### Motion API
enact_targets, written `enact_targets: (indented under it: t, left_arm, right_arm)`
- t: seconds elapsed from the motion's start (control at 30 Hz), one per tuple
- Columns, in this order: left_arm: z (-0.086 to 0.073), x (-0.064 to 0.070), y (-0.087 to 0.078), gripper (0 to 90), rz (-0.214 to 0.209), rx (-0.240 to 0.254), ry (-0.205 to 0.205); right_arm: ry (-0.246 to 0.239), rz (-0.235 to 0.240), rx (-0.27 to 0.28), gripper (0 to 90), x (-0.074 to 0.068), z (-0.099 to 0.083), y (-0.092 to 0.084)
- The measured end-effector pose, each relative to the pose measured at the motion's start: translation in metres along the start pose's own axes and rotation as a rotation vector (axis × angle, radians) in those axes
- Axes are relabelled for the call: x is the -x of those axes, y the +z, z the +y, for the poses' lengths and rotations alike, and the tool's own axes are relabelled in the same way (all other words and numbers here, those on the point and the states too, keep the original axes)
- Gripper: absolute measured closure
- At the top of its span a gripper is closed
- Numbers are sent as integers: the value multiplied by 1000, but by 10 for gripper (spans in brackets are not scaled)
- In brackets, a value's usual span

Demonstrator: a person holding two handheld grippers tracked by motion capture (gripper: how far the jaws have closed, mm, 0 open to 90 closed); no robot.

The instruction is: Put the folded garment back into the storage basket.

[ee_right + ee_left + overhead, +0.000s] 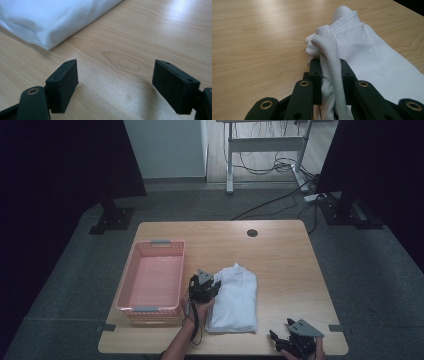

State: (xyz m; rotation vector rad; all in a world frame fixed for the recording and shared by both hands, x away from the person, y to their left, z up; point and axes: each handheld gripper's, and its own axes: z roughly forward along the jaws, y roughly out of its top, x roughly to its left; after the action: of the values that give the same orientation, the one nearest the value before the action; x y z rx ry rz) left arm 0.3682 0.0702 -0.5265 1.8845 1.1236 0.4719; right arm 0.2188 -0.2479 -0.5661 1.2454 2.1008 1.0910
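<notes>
Folded white shirt (233,299) lies on the wooden surface (280,255), slightly toward 5 o'clock of its centre, collar end pointing to 12 o'clock. Left tongs (206,289) sit at the shirt's 9 o'clock edge, jaws clamped on a bunched roll of the white fabric — in the left gripper view the ribbed cloth (329,62) runs up between the two black jaws and spills over their tips, with the rest of the garment spreading off toward 2 o'clock. Right tongs (286,340) rest low at the near edge of the surface, toward 4 o'clock of the shirt and apart from it; jaws stand wide apart with nothing between them, bare wood grain below, and a folded corner of the shirt (47,20) visible at 11 o'clock in the right gripper view. Pink plastic basket (126,290) with grey handles stands at 9 o'clock of the left tongs, just beside them — nothing inside it. Surface has a round cable hole (252,233) near its far edge. Grey carpet floor (370,285) around; a white desk frame (265,150) and loose cables (280,167) at 12 o'clock, dark stands at either side.
</notes>
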Motion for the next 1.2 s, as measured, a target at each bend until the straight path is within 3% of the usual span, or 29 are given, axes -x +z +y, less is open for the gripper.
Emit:
enact_targets:
  t: [0.4,0.63,1.2]
  left_arm:
    - [0,2,-10,763,-5,19,0]
    - [0,2,-13,763,-5,26,0]
    - [-5,3,-14,762,-1,33,-13]
  right_arm:
    - [-5,73,31,208,-8,7,-1]
    - [-30,109,23,208,-17,13,3]
    - [-65,137,5,209,-29,25,14]
